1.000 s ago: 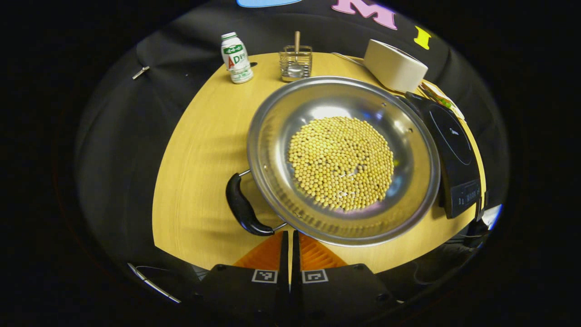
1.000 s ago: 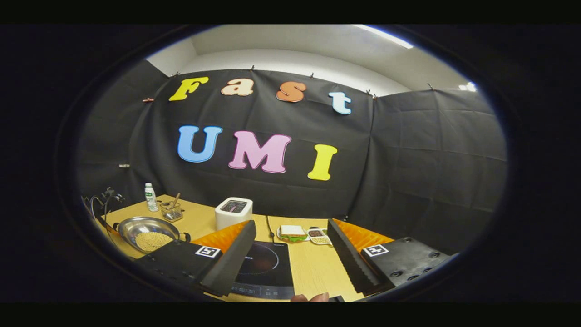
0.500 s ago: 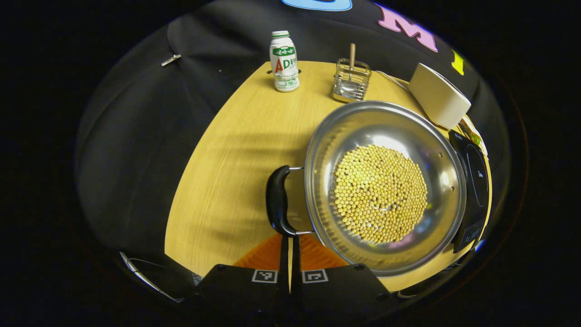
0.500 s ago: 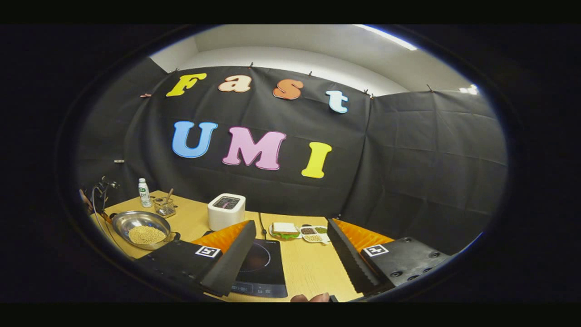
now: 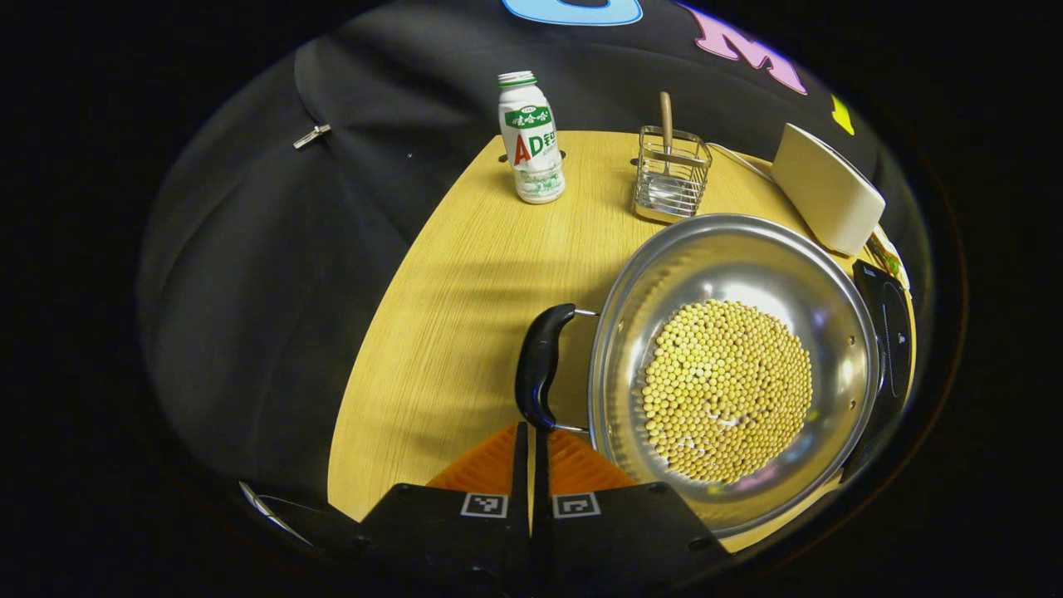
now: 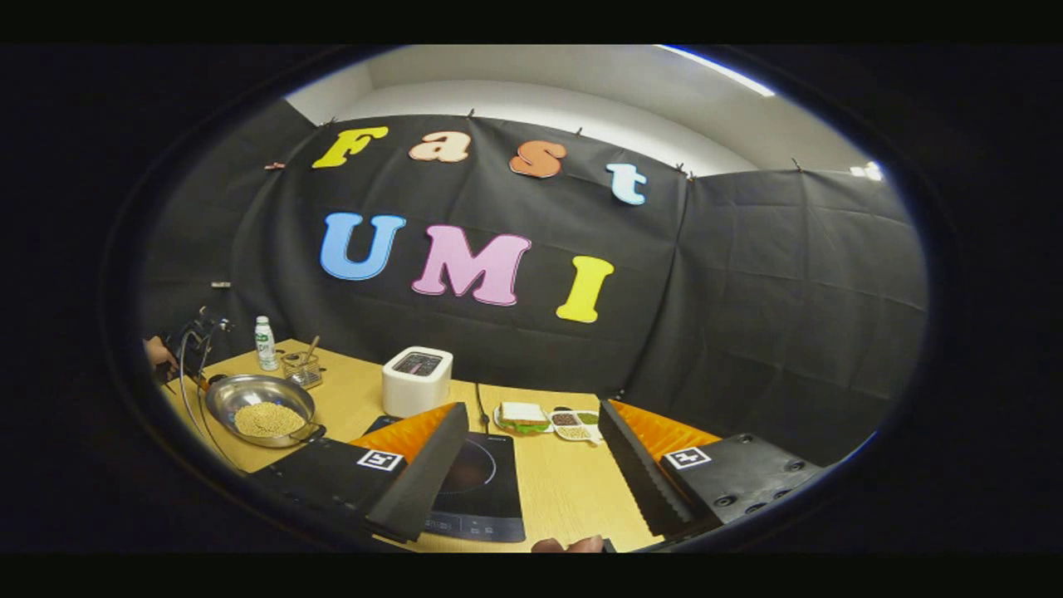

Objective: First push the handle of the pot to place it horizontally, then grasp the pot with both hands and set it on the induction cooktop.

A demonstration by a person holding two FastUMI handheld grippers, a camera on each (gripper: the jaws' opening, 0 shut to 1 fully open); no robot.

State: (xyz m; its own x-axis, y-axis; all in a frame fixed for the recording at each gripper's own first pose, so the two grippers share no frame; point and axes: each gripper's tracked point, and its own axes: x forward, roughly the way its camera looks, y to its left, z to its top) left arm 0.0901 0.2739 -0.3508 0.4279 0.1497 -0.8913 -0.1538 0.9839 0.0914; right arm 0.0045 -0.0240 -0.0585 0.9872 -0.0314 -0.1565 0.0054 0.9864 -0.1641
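The left gripper (image 5: 531, 432), jaws closed together, tips at the pot's black handle (image 5: 538, 365). The bean-filled pot (image 5: 735, 365) sits near the surface's left edge, beside the induction cooktop (image 6: 477, 486). The right gripper (image 6: 531, 448) hangs jaws wide.

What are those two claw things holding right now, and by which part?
Nothing. The left gripper is shut with its tips at the pot's black handle, not clamped around it. The right gripper is open over the induction cooktop.

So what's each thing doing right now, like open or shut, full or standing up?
left gripper: shut, tips at the pot handle
right gripper: open, holding nothing
pot: on the table, beans inside
pot handle: black, ungrasped
bottle: upright, capped
induction cooktop: nothing on it
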